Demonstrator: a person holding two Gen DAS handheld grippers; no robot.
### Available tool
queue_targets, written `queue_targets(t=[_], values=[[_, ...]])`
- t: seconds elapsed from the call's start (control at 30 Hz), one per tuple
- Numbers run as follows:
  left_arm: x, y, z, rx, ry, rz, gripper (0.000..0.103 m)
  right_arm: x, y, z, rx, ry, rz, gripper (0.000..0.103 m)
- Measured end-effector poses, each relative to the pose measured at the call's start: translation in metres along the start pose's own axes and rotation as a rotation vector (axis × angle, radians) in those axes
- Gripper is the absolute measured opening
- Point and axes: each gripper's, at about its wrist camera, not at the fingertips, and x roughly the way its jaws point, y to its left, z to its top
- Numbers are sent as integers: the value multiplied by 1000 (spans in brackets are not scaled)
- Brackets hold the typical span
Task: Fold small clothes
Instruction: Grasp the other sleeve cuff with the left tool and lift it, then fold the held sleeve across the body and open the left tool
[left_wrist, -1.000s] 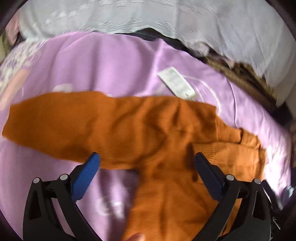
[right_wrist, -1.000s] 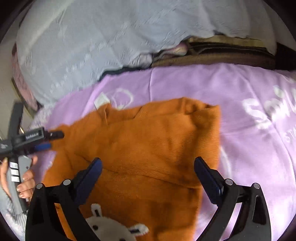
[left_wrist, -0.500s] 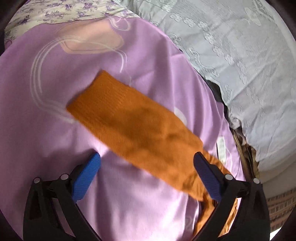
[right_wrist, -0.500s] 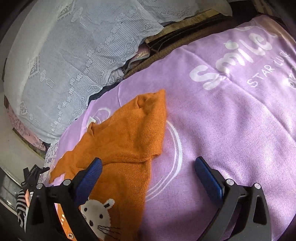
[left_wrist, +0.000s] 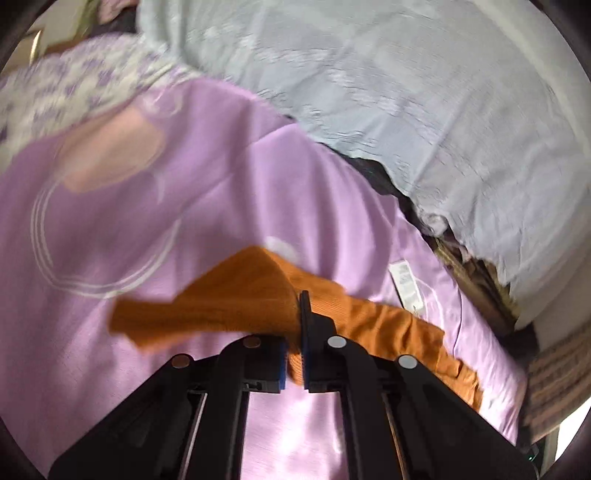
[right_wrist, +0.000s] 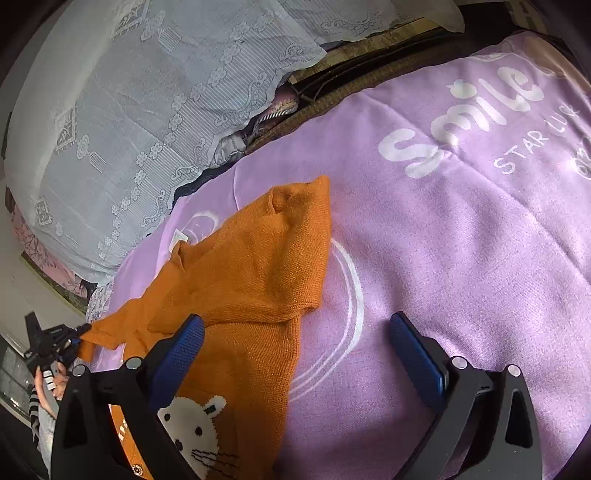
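My left gripper (left_wrist: 293, 332) pinches the orange sweater's sleeve (left_wrist: 229, 299); I'd carry it flat across the body, right gripper (right_wrist: 295, 354) spread.

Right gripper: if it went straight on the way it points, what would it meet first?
Probably the purple blanket. The open right gripper points down at bare blanket just right of the orange sweater, whose edge lies close by; depth is unclear.

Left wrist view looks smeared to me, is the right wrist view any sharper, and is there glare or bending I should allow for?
Left wrist view: motion-blurred; the orange sleeve and lace cover are soft, and the left gripper shut on the sleeve is clearer. Right wrist view: sharp; knit of the orange sweater and the purple blanket lettering read cleanly. Both: fisheye bending, dark corners, no harsh glare.
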Motion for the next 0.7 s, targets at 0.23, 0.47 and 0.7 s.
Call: queue_targets(t=[0.23, 0.47, 0.7], values=[[-1, -75, -16, 184, 23, -12, 5, 2, 0, 1, -6, 6, -9, 100], [8, -136, -28, 303, 49, -25, 5, 3, 1, 0, -11, 12, -17, 100], [22, -197, -55, 421, 83, -56, 5, 4, 0, 2, -11, 17, -16, 100]])
